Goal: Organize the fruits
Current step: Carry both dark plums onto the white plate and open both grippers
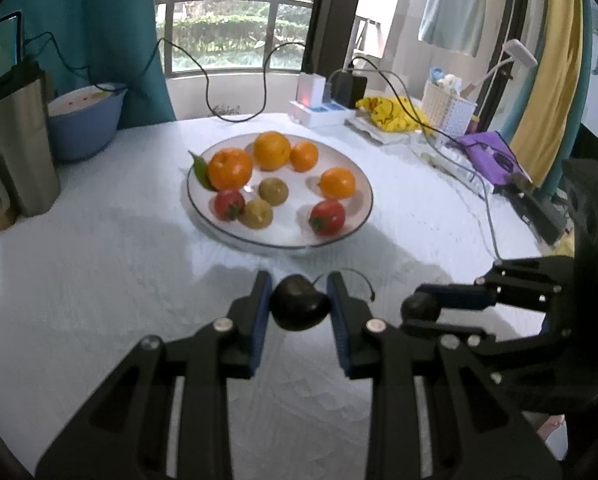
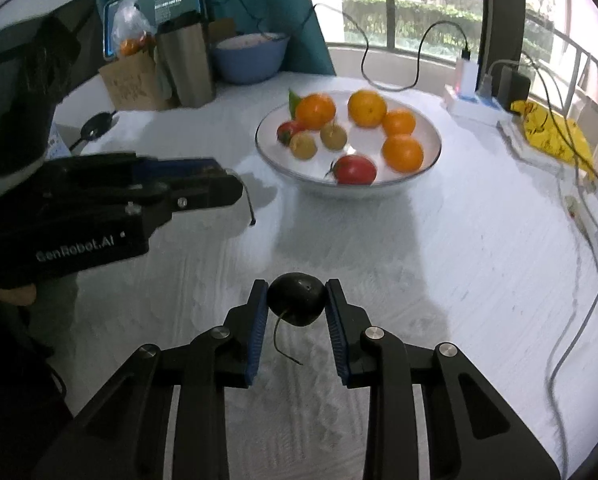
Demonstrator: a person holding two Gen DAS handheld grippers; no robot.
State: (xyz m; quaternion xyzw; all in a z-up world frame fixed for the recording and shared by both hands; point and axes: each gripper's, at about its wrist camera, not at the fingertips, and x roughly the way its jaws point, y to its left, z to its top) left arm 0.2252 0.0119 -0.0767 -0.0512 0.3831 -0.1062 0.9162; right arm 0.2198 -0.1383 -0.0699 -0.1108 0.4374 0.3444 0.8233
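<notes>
The left gripper [image 1: 299, 306] is clamped on a dark cherry [image 1: 299, 308], and the right gripper [image 2: 297, 300] pinches a second dark cherry [image 2: 297, 299] (its thin stem curls down toward the camera). Both are held above the white tablecloth [image 1: 99, 280], short of the white plate [image 1: 363, 216] carrying oranges [image 1: 230, 168], two red fruits and two greenish-brown ones.

Window backlight, soft blur, fisheye edges
</notes>
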